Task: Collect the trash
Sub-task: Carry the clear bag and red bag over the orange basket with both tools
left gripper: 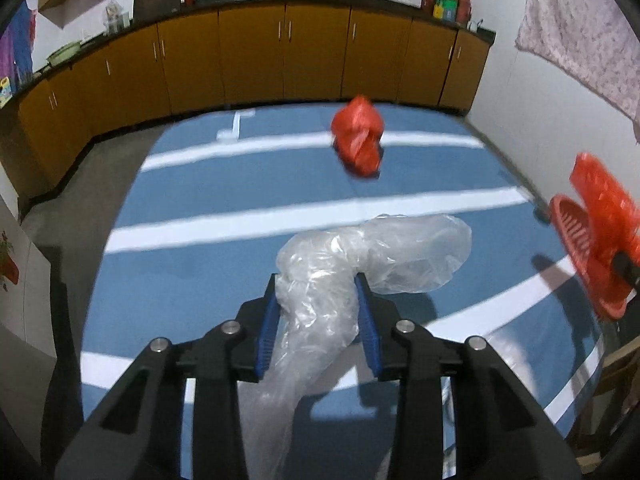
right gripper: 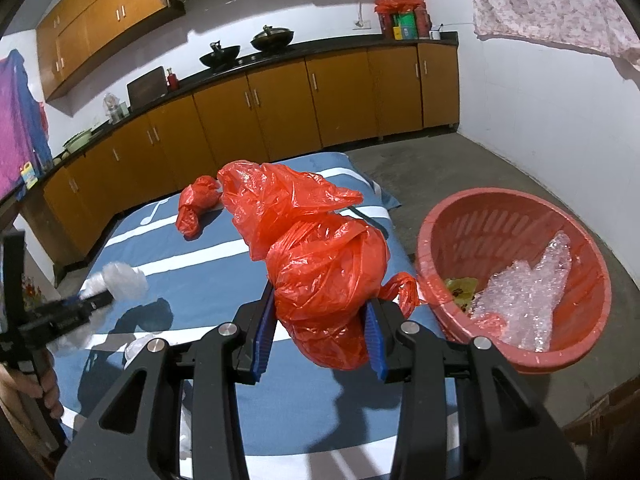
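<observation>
My left gripper (left gripper: 316,284) is shut on a clear plastic bag (left gripper: 360,252), held above the blue striped cloth (left gripper: 192,296). My right gripper (right gripper: 322,298) is shut on a large red plastic bag (right gripper: 316,240), just left of the red basket (right gripper: 580,336). The basket holds clear bubble wrap (right gripper: 528,300) and a yellow-green wrapper (right gripper: 460,286). A smaller red bag (left gripper: 358,136) lies on the cloth farther off; it also shows in the right wrist view (right gripper: 198,204). The left gripper with its clear bag (right gripper: 120,280) shows at the left of the right wrist view.
The blue cloth lies on a grey concrete floor (right gripper: 460,164). Brown kitchen cabinets (left gripper: 256,52) run along the far wall. The red basket and the right gripper's bag (left gripper: 596,216) show at the right edge of the left wrist view. A clear scrap (right gripper: 138,346) lies on the cloth.
</observation>
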Action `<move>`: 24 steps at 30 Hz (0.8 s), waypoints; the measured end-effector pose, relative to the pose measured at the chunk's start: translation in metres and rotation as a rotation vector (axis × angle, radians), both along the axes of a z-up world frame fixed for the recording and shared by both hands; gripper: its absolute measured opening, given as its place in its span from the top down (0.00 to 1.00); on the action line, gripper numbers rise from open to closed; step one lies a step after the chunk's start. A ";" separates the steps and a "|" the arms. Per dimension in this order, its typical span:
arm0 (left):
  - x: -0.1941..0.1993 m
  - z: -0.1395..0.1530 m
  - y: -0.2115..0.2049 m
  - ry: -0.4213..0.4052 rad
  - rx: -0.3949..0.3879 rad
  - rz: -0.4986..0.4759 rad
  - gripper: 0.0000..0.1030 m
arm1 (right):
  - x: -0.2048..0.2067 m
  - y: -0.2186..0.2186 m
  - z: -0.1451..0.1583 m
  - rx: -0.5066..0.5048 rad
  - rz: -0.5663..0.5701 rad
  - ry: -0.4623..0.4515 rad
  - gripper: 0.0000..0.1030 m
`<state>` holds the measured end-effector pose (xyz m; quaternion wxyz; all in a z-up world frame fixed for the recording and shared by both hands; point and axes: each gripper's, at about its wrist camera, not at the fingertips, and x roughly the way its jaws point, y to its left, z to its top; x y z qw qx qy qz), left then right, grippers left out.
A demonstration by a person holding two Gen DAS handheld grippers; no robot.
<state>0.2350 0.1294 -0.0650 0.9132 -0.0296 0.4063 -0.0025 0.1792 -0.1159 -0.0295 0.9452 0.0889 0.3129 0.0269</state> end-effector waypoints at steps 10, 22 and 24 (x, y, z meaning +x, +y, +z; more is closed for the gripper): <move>0.015 0.043 -0.051 -0.102 -0.026 -0.073 0.65 | -0.010 -0.028 0.007 0.008 -0.064 -0.022 0.62; 0.034 0.058 -0.157 -0.144 -0.074 -0.256 0.65 | -0.025 -0.102 0.014 0.001 -0.248 -0.037 0.62; 0.036 0.058 -0.173 -0.147 -0.079 -0.285 0.65 | -0.027 -0.115 0.014 0.000 -0.279 -0.039 0.62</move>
